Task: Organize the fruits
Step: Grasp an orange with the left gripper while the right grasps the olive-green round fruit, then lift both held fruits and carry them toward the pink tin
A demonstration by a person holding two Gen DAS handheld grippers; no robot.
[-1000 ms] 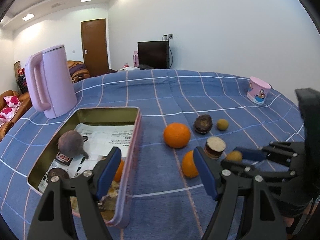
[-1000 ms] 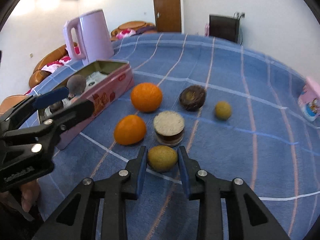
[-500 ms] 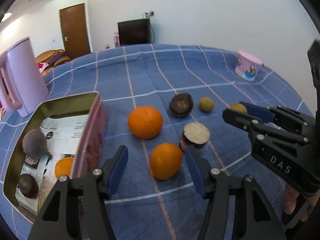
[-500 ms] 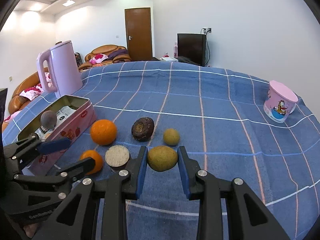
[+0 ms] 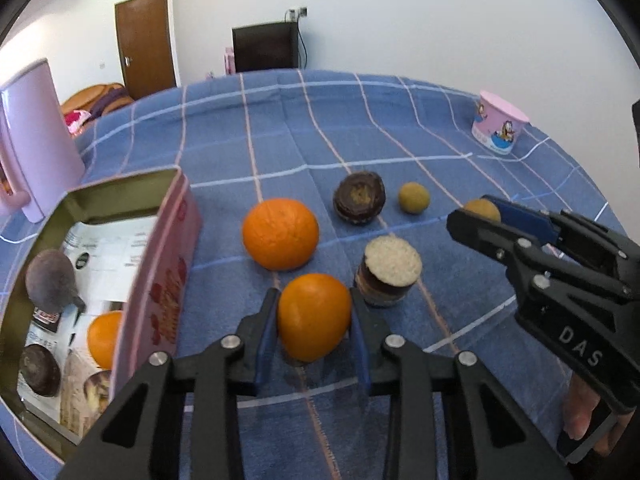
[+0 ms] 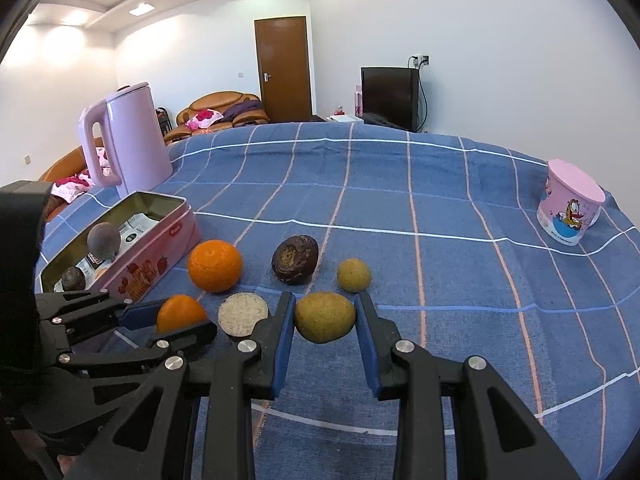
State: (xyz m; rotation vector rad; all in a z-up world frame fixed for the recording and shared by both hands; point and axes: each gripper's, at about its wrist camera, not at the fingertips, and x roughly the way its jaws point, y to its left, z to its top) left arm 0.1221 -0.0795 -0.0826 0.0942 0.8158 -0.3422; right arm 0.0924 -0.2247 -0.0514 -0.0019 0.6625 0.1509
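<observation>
My left gripper (image 5: 313, 294) has its jaws closing, and the pads press both sides of a small orange (image 5: 312, 320) on the blue checked cloth. My right gripper (image 6: 325, 298) is shut on a yellow-green fruit (image 6: 325, 317) held just above the cloth. A pink tin (image 5: 176, 240) at the left holds a dark round fruit (image 5: 50, 280), an orange and a brown fruit. On the cloth lie a big orange (image 5: 280, 234), a dark brown fruit (image 5: 359, 203), a small yellow-green fruit (image 5: 414, 198) and a cut brown piece (image 5: 390, 276) standing white face up.
A pink kettle (image 6: 128, 140) stands behind the tin at the far left. A pink cartoon cup (image 6: 568, 204) sits upside down near the table's right edge. In the room beyond are a sofa, a door and a dark screen.
My left gripper swung from beside the tin over to the small orange and shut on it. The right gripper rose a little early on with its fruit, then kept still.
</observation>
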